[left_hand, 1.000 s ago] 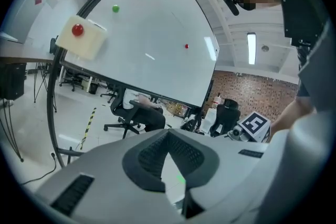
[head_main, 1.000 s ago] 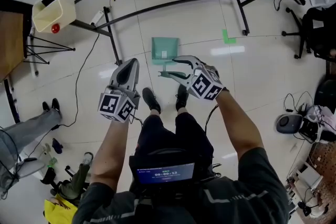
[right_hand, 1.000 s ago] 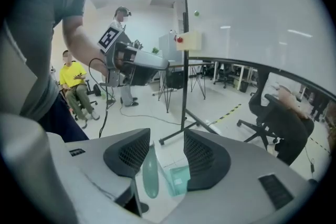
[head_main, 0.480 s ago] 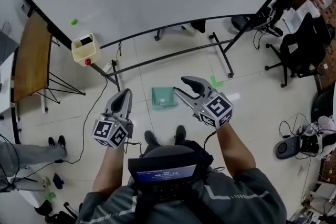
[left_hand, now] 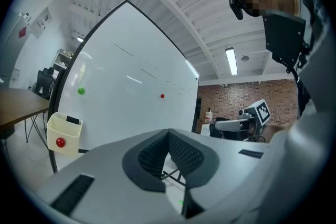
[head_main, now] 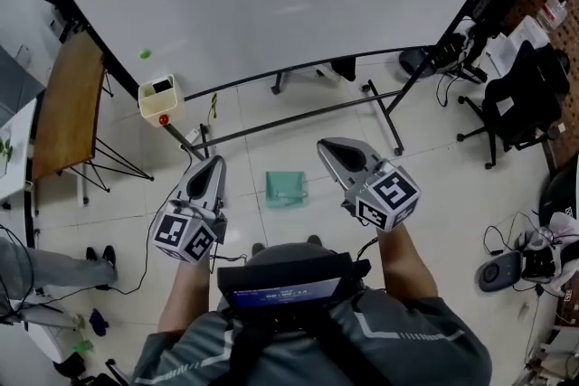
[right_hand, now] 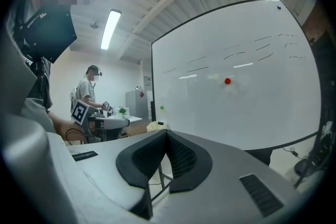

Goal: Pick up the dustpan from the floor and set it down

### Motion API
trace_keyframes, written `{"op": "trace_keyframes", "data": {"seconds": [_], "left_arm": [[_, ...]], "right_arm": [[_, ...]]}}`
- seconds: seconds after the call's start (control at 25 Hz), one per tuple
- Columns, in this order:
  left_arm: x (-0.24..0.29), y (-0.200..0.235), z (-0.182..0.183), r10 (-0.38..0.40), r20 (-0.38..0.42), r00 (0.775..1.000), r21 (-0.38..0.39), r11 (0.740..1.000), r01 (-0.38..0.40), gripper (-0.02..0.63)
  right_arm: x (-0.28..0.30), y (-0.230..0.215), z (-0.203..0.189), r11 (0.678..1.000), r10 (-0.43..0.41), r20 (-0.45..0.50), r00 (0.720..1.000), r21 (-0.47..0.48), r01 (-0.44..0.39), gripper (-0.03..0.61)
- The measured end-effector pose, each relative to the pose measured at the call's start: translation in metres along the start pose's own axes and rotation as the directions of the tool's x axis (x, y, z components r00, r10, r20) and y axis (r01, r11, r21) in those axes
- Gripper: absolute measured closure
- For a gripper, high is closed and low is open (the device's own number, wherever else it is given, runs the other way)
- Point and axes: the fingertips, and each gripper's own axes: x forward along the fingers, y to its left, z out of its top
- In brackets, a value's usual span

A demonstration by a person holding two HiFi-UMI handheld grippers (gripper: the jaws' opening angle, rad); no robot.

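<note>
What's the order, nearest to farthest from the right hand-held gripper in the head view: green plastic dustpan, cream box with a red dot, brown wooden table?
1. Green plastic dustpan, on the floor just left of the shut right hand-held gripper.
2. Cream box with a red dot, farther left.
3. Brown wooden table, far left.

Down at six o'clock, a dark grey short-sleeved shirt [head_main: 416, 343], with pale line trim running over the shoulders. On the chest sits a black box [head_main: 282, 280], its blue screen glowing. At eight o'clock is the left gripper [head_main: 213, 164], a pale grey shell with the black-and-white left marker cube [head_main: 185, 235] at its back. Over at four o'clock, the right gripper [head_main: 330, 147] is the same grey, with the right marker cube [head_main: 389, 197] and a thin black cable [head_main: 364, 246] beneath. The tongs' pads [right_hand: 137, 161] are dark and ribbed.
</note>
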Motion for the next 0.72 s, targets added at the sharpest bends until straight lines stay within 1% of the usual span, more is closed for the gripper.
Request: {"op": "trace_keyframes", "data": {"seconds": [0.12,0.24,0.36,0.56,0.72], "left_arm": [[0.010,-0.009,-0.005,0.000,-0.009,1.000,-0.018,1.000,0.000,0.586],[0.016,-0.016,-0.002,-0.005,-0.017,1.000,-0.016,1.000,0.005,0.586],[0.017,-0.017,0.003,0.015,-0.008,1.000,-0.016,1.000,-0.015,0.586],[0.020,-0.028,0.003,0.012,0.001,1.000,-0.008,1.000,-0.012,0.586],[0.019,-0.038,0.002,0.004,-0.006,1.000,-0.005,1.000,-0.004,0.586]], "right_arm": [[-0.008,-0.012,0.000,1.000,-0.009,0.004,1.000,-0.003,0.009,0.557],[-0.012,-0.021,0.006,1.000,-0.022,0.015,1.000,-0.018,0.022,0.557],[-0.015,-0.030,0.012,0.998,-0.048,0.028,0.998,-0.046,0.049,0.557],[-0.022,-0.031,0.012,0.998,-0.026,0.027,0.999,-0.051,0.027,0.557],[-0.030,-0.031,0.014,0.999,-0.033,0.038,0.999,-0.038,0.035,0.557]]}}
